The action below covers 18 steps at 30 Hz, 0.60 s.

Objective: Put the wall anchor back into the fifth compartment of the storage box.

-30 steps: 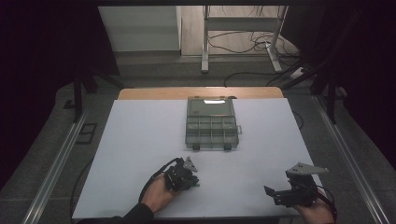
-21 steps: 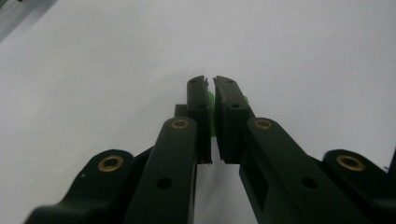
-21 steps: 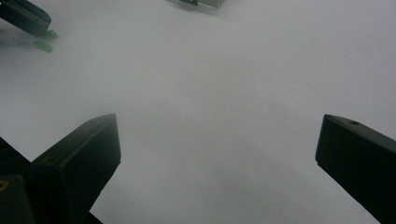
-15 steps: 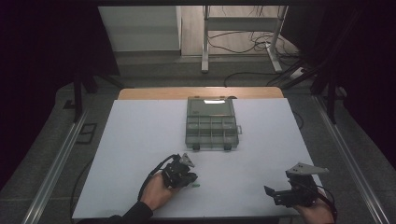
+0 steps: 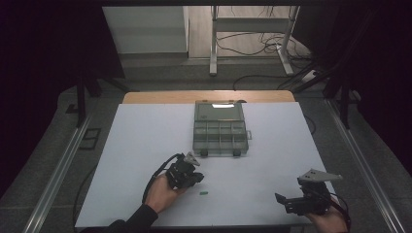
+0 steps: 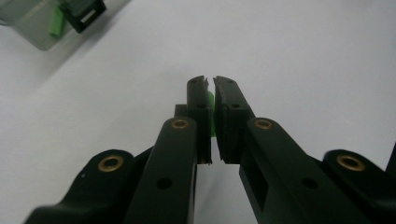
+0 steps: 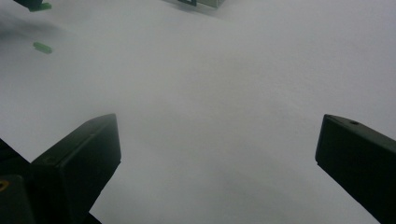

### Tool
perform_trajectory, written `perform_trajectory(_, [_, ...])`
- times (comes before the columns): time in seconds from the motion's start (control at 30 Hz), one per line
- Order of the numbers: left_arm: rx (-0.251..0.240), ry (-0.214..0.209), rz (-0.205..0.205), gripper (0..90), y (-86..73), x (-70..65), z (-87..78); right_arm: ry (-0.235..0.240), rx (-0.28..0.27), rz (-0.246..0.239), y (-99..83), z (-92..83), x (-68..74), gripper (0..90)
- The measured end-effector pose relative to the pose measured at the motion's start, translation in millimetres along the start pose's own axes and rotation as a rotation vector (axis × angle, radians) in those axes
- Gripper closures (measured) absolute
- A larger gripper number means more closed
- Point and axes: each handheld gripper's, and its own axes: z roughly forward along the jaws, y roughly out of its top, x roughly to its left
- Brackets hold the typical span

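In the high view, the table [image 5: 145,136] spans the middle and lower frame, with the compartment box [image 5: 219,128] on it at upper centre, its lid lying open behind it toward the top. The left gripper [image 5: 193,175] sits lower left of centre, below and left of the box. 1 small piece [image 5: 204,192] lies on the table just to the lower right of that gripper. The right gripper [image 5: 286,204] is at the lower right, well apart from both.
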Motion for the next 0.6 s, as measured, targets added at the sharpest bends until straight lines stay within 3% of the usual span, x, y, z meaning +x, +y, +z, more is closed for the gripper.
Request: perform_trajectory(0.6, [-0.048, 0.029, -0.031, 85.8, 20.6, 22.8, -18.2, 0.000, -0.008, 0.011, -0.2, -0.4, -1.1, 0.3])
